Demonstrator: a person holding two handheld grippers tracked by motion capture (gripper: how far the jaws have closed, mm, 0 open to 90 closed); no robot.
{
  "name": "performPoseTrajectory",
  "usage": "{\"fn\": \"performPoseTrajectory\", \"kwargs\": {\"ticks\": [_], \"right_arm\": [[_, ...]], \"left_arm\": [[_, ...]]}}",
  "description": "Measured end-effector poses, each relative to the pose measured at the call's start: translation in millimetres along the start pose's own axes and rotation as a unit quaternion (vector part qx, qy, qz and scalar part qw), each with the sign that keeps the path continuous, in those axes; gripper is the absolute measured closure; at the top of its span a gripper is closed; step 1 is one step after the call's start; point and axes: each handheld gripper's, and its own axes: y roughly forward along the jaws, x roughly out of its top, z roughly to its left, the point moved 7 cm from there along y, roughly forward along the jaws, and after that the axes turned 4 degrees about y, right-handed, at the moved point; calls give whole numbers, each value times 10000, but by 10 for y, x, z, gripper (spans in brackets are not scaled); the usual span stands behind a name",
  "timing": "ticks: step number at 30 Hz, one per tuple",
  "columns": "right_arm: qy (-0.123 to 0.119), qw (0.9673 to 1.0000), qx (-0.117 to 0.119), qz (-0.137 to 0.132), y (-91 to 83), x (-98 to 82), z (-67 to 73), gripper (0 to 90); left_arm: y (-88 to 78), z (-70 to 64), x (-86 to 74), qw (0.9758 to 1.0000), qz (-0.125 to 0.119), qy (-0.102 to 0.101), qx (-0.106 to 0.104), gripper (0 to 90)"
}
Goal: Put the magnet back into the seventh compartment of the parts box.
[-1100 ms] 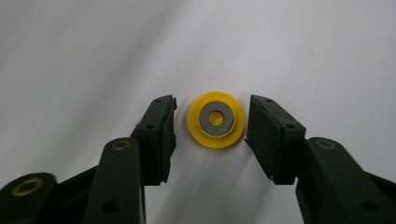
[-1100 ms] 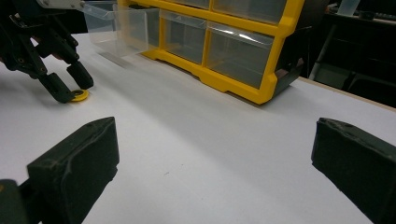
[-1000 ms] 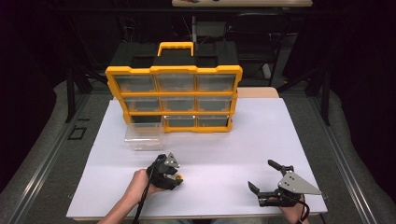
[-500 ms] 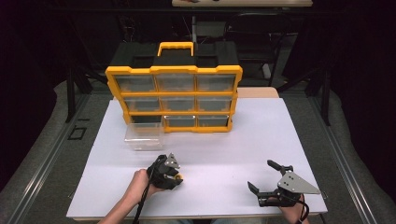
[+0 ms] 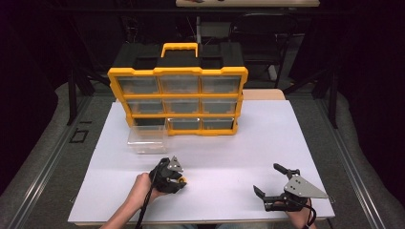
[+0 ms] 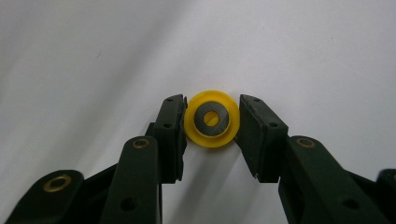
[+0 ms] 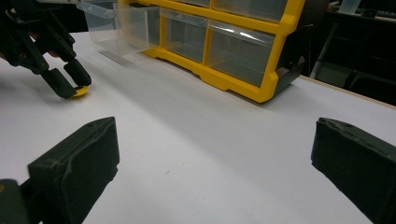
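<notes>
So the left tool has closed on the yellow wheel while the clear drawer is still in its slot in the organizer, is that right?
Not quite: the clear drawer is out, on the table in front of the organizer, as the high view shows. The left tool is indeed closed on the yellow wheel.

No readable text, label or number; drawer fronts perhaps too blurred.

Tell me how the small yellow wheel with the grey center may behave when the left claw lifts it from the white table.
The yellow wheel looks stiff and probably light. The left claw presses its round rim from both sides, so it might slip or pivot between the flat pads. If released on its edge it could roll; lying flat on the white table it should stay still.
</notes>
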Motion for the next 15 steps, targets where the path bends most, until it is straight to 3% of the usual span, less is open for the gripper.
{"fn": "performPoseTrajectory", "kwargs": {"ticks": [15], "right_arm": [[5,10000,-5,-9,-4,2,-11,6]], "left_arm": [[-64,40,-39,9999,-65,-48,132,623]]}}
